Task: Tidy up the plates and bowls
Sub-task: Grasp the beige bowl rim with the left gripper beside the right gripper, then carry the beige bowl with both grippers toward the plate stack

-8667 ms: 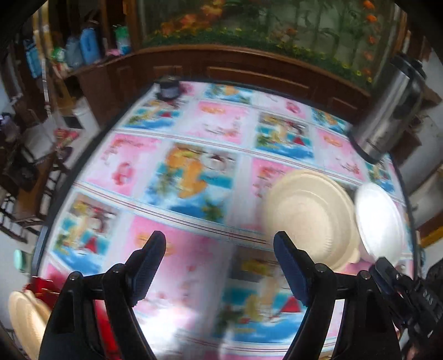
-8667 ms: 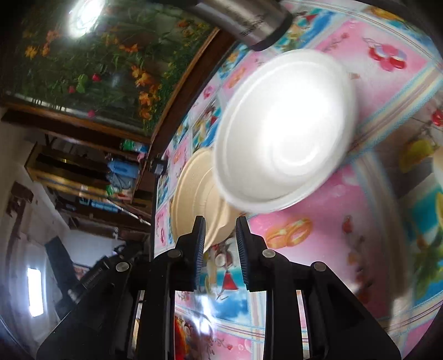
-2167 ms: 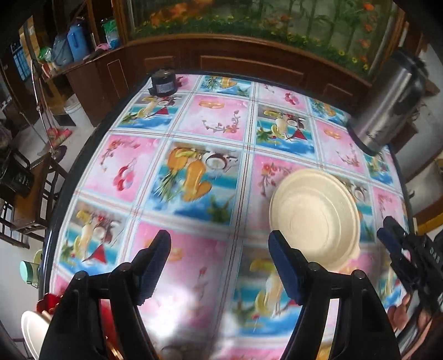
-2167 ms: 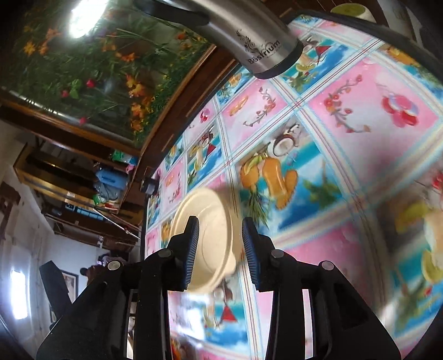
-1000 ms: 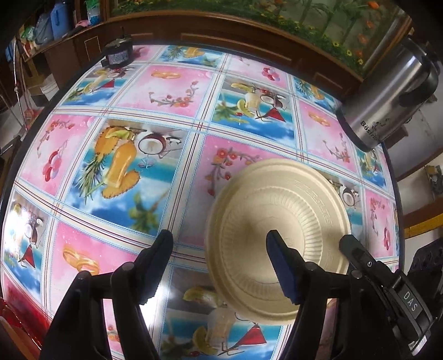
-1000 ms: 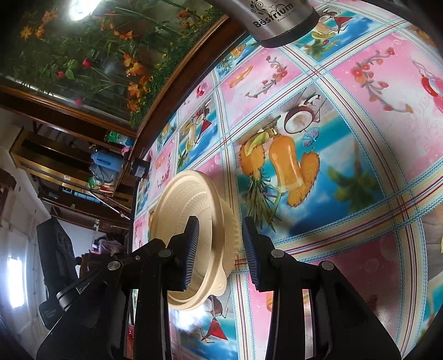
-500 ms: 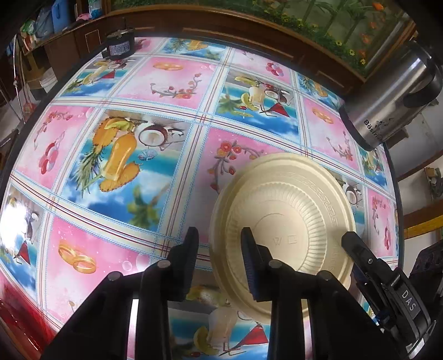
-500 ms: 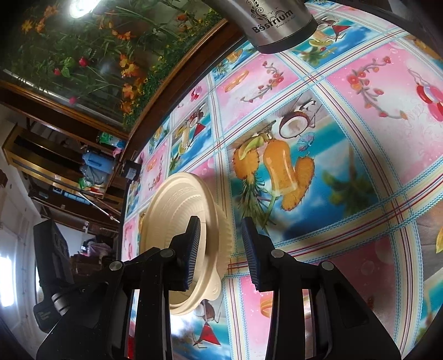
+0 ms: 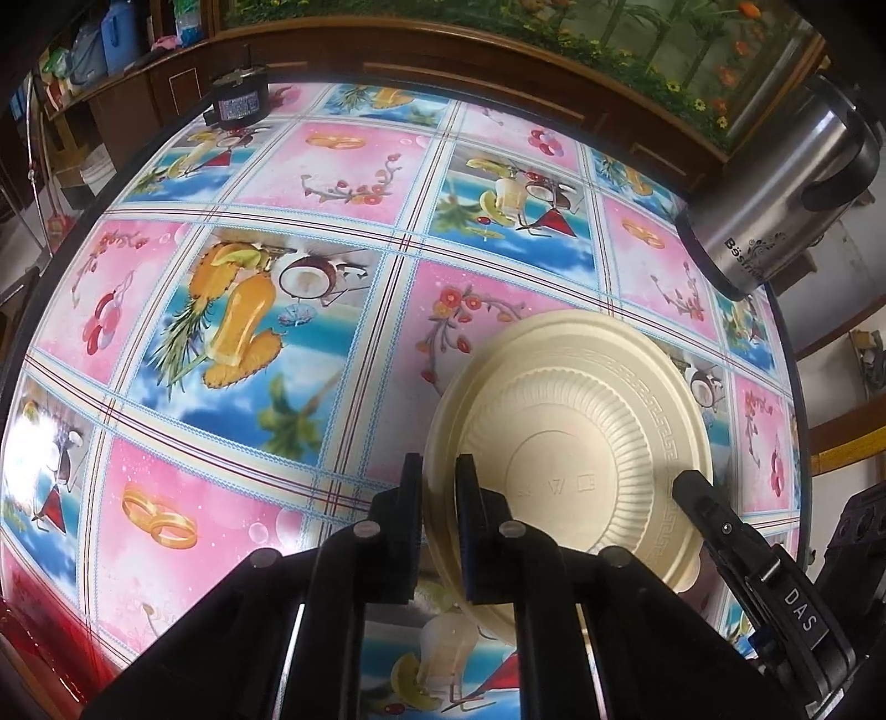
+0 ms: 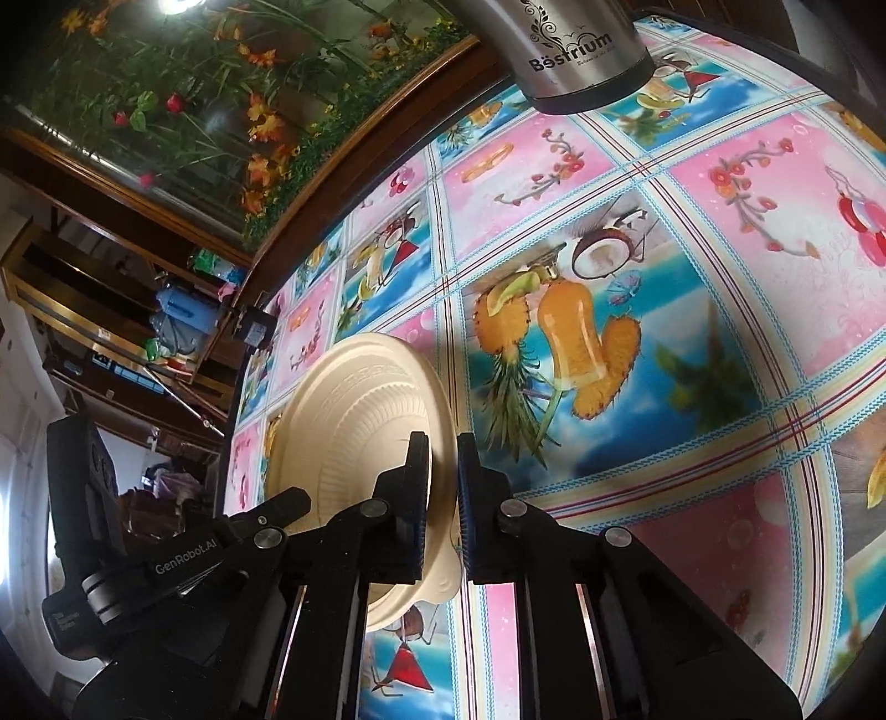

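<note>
- The tabletop is round with a dark rim, covered by a glossy cloth printed in pink and blue squares of fruit, rings, flowers and drinks.
- Behind it runs dark wooden cabinetry below a glass panel with green plants and orange flowers behind it; shelves at the far left hold blue containers.
- One steel kettle with a black handle stands at the far right edge of the tabletop.
- One small dark device sits at the far edge, well apart from everything else.
- One cream plate, ribbed and lying bottom up, is in view on the right half of the tabletop, near the kettle but not touching it.
- Two claws are in view. The left claw has just been closing and now pinches the plate's near-left rim between its pads.
- The right claw has likewise just been closing and now grips the opposite rim; in the left wrist view one of its fingers lies over the plate's right edge.
</note>
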Tool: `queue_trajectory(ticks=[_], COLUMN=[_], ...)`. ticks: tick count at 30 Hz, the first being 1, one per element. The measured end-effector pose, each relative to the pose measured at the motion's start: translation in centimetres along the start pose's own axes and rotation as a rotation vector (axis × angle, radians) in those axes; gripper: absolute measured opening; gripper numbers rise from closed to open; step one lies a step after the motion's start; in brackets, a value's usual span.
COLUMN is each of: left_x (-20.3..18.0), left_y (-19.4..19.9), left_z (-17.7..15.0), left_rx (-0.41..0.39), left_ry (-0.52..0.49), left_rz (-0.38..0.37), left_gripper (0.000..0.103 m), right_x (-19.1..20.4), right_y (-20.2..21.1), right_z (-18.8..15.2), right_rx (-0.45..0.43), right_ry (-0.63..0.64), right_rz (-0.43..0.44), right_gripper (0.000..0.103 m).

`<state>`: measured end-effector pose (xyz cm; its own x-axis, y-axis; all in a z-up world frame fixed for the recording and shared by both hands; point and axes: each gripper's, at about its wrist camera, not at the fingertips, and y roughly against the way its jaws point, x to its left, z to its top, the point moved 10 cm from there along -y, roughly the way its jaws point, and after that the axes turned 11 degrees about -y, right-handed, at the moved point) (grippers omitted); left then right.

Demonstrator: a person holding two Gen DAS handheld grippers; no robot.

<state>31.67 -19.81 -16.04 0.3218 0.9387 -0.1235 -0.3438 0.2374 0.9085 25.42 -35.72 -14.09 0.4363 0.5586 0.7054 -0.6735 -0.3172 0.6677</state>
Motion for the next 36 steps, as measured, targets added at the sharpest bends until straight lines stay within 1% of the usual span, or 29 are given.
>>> queue_trajectory(ticks=[5, 8, 16, 22, 26, 29, 33, 36], left_x=[0.2, 0.5, 2.0, 4.2, 6.5, 8.3, 11.7, 14.2], left_y=[0.7, 1.6, 6.1, 10.1, 13.1, 15.6, 19.5, 21.7], left_z=[-0.3, -0.6, -2.1, -4.3, -6.2, -7.5, -9.7, -11.4], left_rx=[-0.002, -0.008, -0.057, -0.099, -0.125, -0.145, -0.173, -0.179], left_ry=[0.004, 0.009, 0.003, -0.009, -0.006, -0.015, -0.022, -0.023], left_rz=[-0.009, -0.016, -0.014, 0.001, 0.005, 0.027, 0.066, 0.102], left_gripper=[0.009, 0.009, 0.009, 0.009, 0.009, 0.010, 0.010, 0.011], right_x=[0.3, 1.2, 4.1, 6.9, 9.8, 12.1, 15.8, 18.5], right_y=[0.6, 1.3, 3.8, 5.8, 7.3, 8.2, 9.3, 9.5], right_z=[-0.5, -1.0, -3.9, -7.7, -10.7, -12.9, -16.5, -19.8], right_rx=[0.004, -0.005, -0.015, -0.012, 0.001, 0.013, 0.039, 0.070], right_ry=[-0.001, 0.021, 0.063, 0.104, 0.158, 0.205, 0.278, 0.329], right_rz=[0.012, 0.017, 0.078, 0.121, 0.144, 0.158, 0.193, 0.220], right_gripper=[0.009, 0.009, 0.009, 0.009, 0.009, 0.009, 0.010, 0.010])
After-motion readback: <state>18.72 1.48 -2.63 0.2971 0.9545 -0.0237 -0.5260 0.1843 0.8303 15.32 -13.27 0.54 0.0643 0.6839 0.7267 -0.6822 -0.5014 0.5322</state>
